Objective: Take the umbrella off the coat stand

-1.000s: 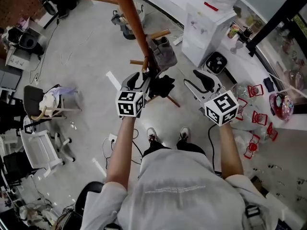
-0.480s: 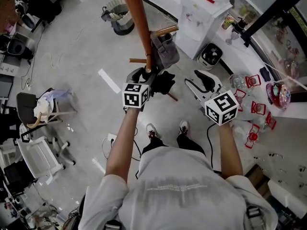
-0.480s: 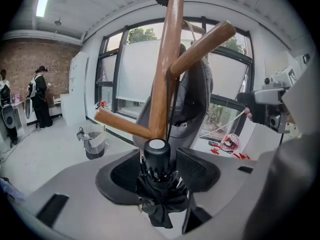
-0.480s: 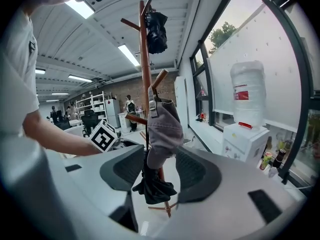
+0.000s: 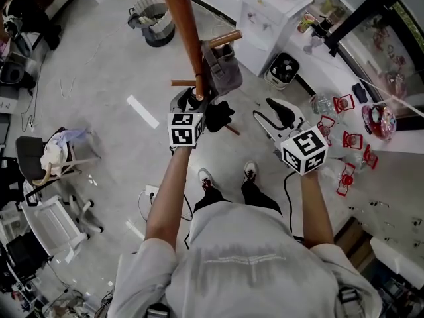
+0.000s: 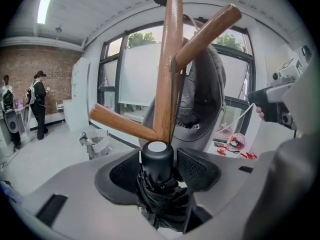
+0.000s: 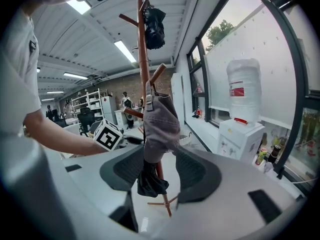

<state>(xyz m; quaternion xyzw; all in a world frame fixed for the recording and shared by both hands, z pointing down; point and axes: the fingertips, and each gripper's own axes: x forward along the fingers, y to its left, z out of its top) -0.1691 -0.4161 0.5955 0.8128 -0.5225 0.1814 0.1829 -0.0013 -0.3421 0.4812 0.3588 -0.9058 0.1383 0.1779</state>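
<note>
Black folded umbrella (image 6: 157,159) hangs against the coat stand (image 6: 167,84) pole. Its handle cap sits between the left gripper (image 5: 192,98) jaws, which have just been opening and now stand spread, gripping nothing. It likely still needs clamping. The right gripper (image 5: 262,108) jaws are spread and empty, away from the stand.

Grey bag (image 5: 222,70), wastebin (image 5: 154,24), white water dispenser (image 5: 270,15) (w/ bottle (image 7: 244,91)), chairs (image 5: 53,220) at left
</note>
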